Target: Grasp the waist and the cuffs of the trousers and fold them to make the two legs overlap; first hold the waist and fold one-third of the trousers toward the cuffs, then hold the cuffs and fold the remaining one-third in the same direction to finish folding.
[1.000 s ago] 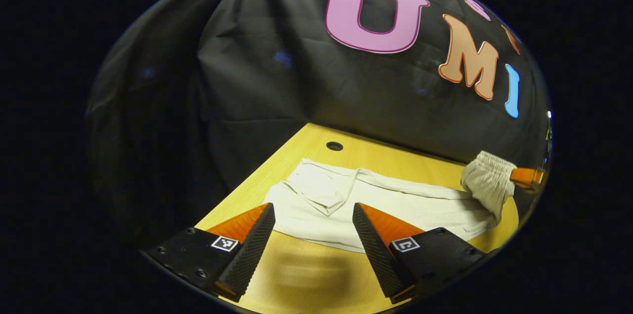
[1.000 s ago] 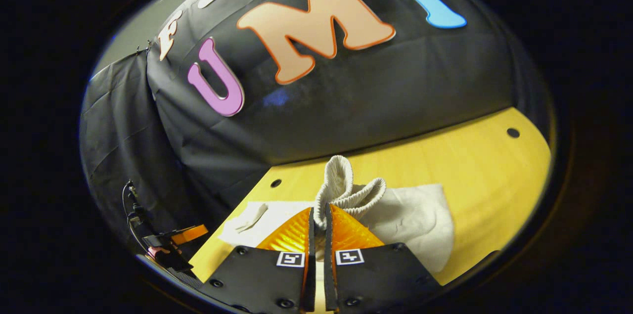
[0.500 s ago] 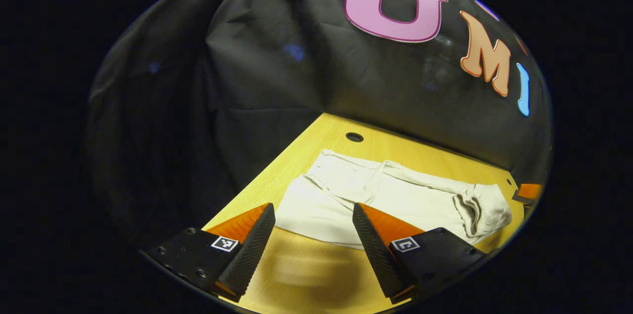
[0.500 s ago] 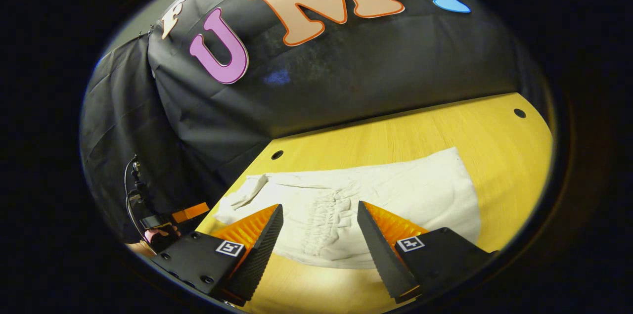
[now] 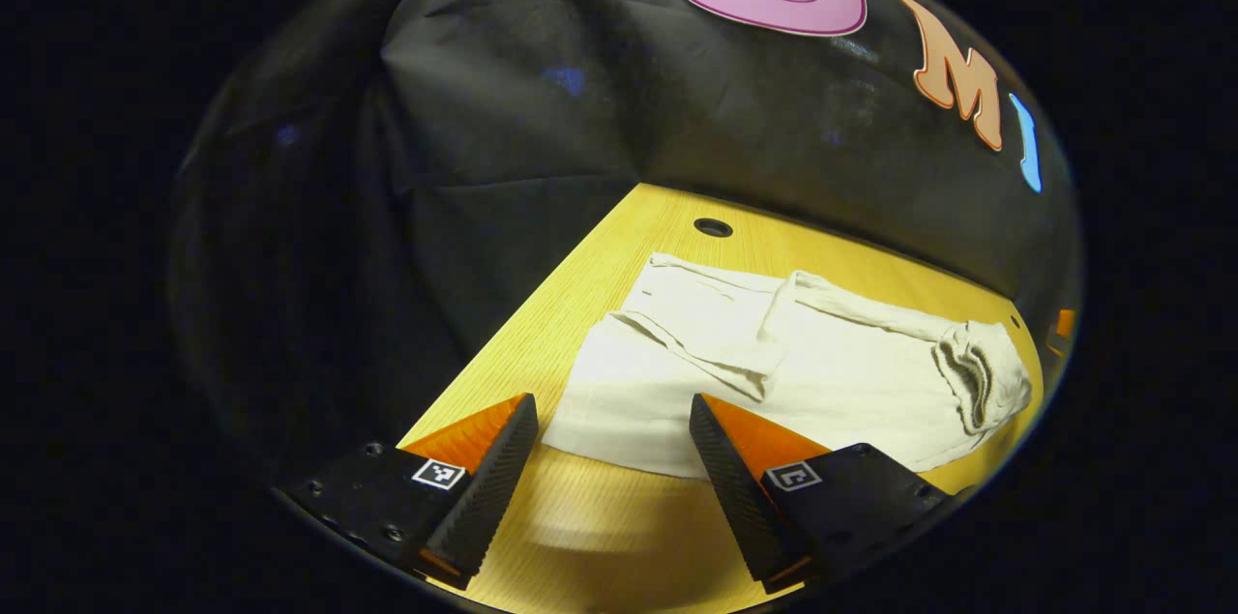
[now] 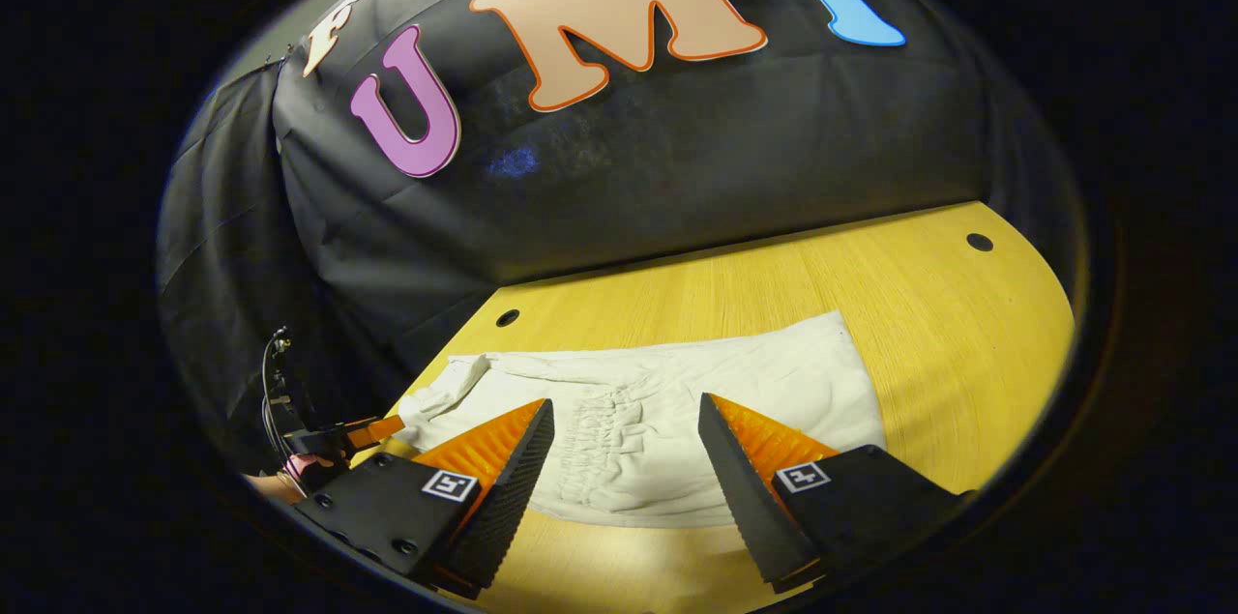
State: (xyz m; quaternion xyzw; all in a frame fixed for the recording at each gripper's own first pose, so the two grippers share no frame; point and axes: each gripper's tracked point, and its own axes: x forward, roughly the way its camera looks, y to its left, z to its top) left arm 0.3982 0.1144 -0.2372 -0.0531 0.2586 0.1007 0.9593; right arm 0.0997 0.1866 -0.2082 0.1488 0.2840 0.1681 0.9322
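Cream trousers (image 5: pixel 774 372) lie partly folded on the yellow wooden table (image 5: pixel 600 285). In the left gripper view their gathered waistband (image 5: pixel 972 372) rests folded over on the far right, and the cuff end (image 5: pixel 677 324) lies closest to me. My left gripper (image 5: pixel 611 488) is open just short of the cloth's near edge, holding nothing. In the right gripper view the trousers (image 6: pixel 667 411) spread ahead with the elastic waistband (image 6: pixel 609 435) between and beyond my fingers. My right gripper (image 6: pixel 624 488) is open above it. The other gripper (image 6: pixel 338 440) and a hand show at far left.
The table has round cable holes (image 5: pixel 713 227) (image 6: pixel 980 242) (image 6: pixel 507 317) near its back edge. Black cloth walls close in behind and to the left. Bare tabletop (image 6: pixel 948 334) lies right of the trousers in the right gripper view.
A second ago my right gripper was shut on the lifted waistband; it has laid the waist down on the legs, opened and drawn back a little. My left gripper stayed open.
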